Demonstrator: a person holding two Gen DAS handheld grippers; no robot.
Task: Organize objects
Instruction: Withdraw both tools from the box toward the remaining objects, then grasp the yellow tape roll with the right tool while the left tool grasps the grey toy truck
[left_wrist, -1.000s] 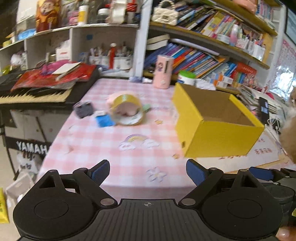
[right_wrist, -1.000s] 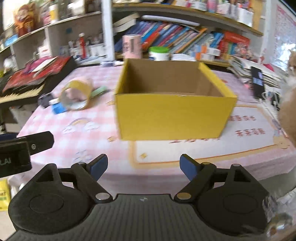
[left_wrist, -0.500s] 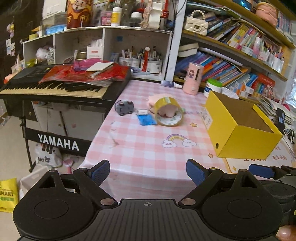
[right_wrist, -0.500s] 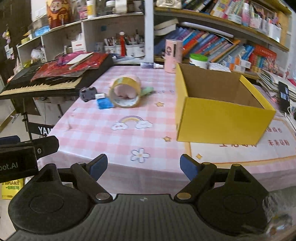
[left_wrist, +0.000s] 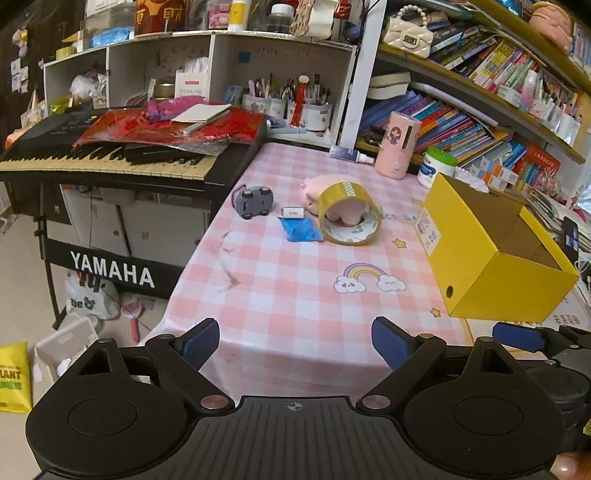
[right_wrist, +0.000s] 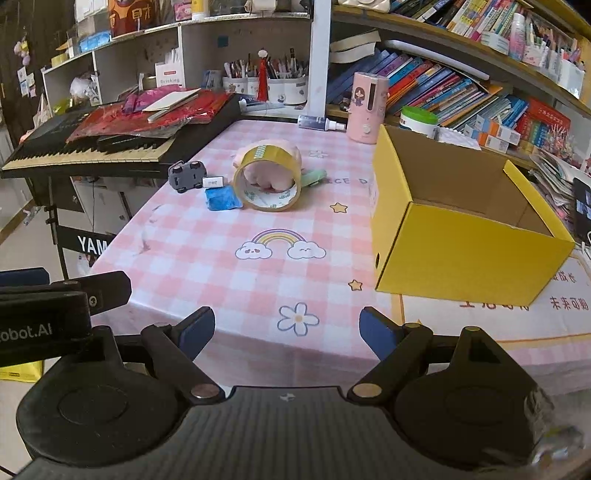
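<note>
A pink checked cloth covers the worktop (right_wrist: 207, 258), which stands in a cluttered study corner; nearest the cameras, the left claw (left_wrist: 295, 345) and the right claw (right_wrist: 286, 332) both hang released and empty over its front edge, apparently held back so the whole spread can be seen before a first pick. Farther in on the right sits the yellow box (right_wrist: 461, 254), open side up and with nothing visible in it, probably the place meant for the loose things. Well apart from it, to the left, those things lie in a tight cluster: a blue packet (left_wrist: 303, 229) touching the tape roll (left_wrist: 351, 218), which stands on edge, a small white block (left_wrist: 292, 212), an overturned grey toy car (left_wrist: 253, 201), and a pink plush (left_wrist: 319, 184) tucked behind the roll. Beyond them rise a keyboard (left_wrist: 103, 158) and bookshelves (right_wrist: 461, 92)
</note>
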